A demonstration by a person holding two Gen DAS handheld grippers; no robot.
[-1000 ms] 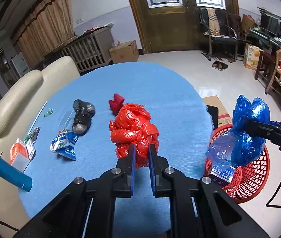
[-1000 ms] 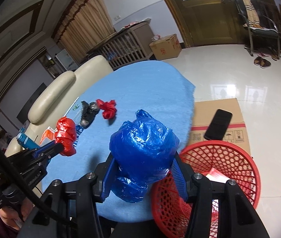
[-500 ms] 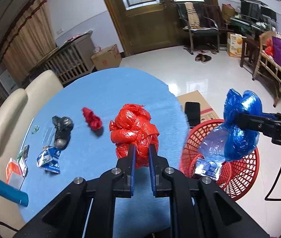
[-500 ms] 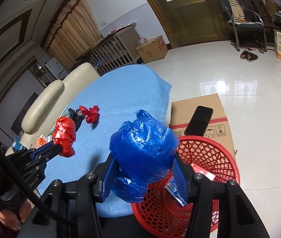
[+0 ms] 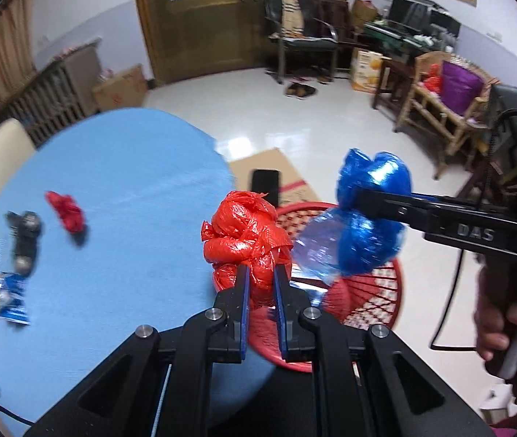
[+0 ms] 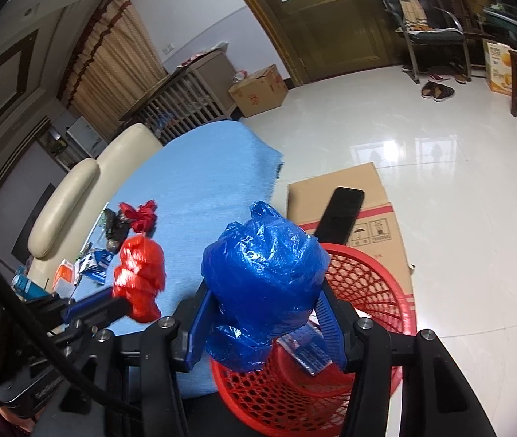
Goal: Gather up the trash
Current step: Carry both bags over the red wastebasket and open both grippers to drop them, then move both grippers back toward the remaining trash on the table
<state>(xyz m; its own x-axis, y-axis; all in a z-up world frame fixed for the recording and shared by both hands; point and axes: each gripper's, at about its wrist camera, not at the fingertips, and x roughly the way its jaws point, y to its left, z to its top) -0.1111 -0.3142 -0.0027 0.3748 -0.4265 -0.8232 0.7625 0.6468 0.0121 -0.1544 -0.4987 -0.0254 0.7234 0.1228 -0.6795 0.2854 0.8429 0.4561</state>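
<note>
My left gripper (image 5: 260, 273) is shut on a crumpled red plastic bag (image 5: 245, 236), held over the table's right edge beside the red mesh basket (image 5: 386, 302). The right gripper (image 6: 263, 284) is shut on a big blue plastic bag (image 6: 263, 276), which hangs above the basket's (image 6: 367, 280) near rim. From the right wrist view the red bag (image 6: 141, 276) sits to the left, pinched at the left gripper's tip. From the left wrist view the blue bag (image 5: 371, 218) hangs over the basket's middle. Packets lie in the basket.
On the blue table (image 5: 123, 189) lie a small red scrap (image 5: 66, 211), a dark wad (image 5: 23, 233) and a blue-white packet (image 5: 8, 296). A cardboard box (image 6: 353, 200) with a black phone (image 6: 342, 211) stands behind the basket. A cream chair (image 6: 76, 196) is at the table's left.
Both grippers have swung right, away from the table and toward the basket. The red bag now hangs at the table's edge, the blue bag over the basket. Neither grip has changed.
</note>
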